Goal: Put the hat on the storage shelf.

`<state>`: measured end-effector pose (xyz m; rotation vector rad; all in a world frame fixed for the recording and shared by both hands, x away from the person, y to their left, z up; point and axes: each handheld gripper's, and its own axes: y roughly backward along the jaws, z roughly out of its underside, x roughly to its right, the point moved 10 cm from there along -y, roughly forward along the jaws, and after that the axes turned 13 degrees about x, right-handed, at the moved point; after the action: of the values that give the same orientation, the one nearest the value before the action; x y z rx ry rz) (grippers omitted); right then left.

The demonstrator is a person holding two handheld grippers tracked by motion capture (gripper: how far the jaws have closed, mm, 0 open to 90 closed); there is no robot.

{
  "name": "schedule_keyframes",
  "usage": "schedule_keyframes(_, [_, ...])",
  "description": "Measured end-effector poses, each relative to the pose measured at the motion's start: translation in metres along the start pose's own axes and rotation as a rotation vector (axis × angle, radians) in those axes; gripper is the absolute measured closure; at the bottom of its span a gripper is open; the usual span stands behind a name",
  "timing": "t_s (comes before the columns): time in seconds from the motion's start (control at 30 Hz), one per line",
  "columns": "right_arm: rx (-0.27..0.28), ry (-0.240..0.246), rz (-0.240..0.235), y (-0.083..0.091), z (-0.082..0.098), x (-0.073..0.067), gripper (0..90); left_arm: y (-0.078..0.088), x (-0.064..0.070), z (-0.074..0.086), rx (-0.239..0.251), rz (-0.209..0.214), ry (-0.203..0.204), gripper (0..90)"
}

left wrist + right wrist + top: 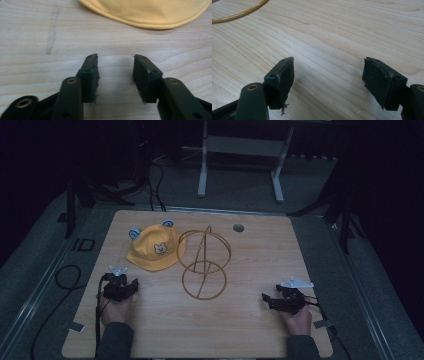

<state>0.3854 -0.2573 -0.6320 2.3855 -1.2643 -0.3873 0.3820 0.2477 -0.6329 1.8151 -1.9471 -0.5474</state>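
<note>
Hat (154, 248) flat on table (250, 330), just beside wire stand (204, 262). Left gripper (115, 75) near hat brim, jaws parted, nothing between. Right gripper (328, 82) wide open over bare wood.

a pale wooden table (250, 330) stands on grey floor. near the table's far edge sits a small round grey cap (238, 227). beyond the table stands a white metal frame (202, 175). left of the table a black cable (67, 277) loops on the floor. a strip of tape (75, 326) marks the table's near left corner.
</note>
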Motion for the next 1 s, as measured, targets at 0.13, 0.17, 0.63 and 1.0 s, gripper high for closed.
schedule_keyframes(0.13, [0.001, 0.0, 0.0, 0.0, 0.0, 0.0, 25.4, 0.004, -0.005, 0.001, -0.029, 0.029, 0.016, 61.1])
schedule_keyframes(0.17, [0.001, 0.0, 0.0, 0.0, 0.0, 0.0, 25.4, 0.005, -0.006, 0.001, -0.045, 0.034, 0.022, 61.2])
schedule_keyframes(0.63, [0.001, -0.001, -0.001, 0.0, 0.0, 0.0, 25.3, 0.02, -0.013, -0.005, -0.102, 0.137, -0.043, 63.2])
schedule_keyframes(1.0, [0.0, -0.003, -0.006, -0.001, 0.0, 0.0, 25.3, 0.032, -0.018, -0.03, -0.079, 0.17, -0.12, 63.0])
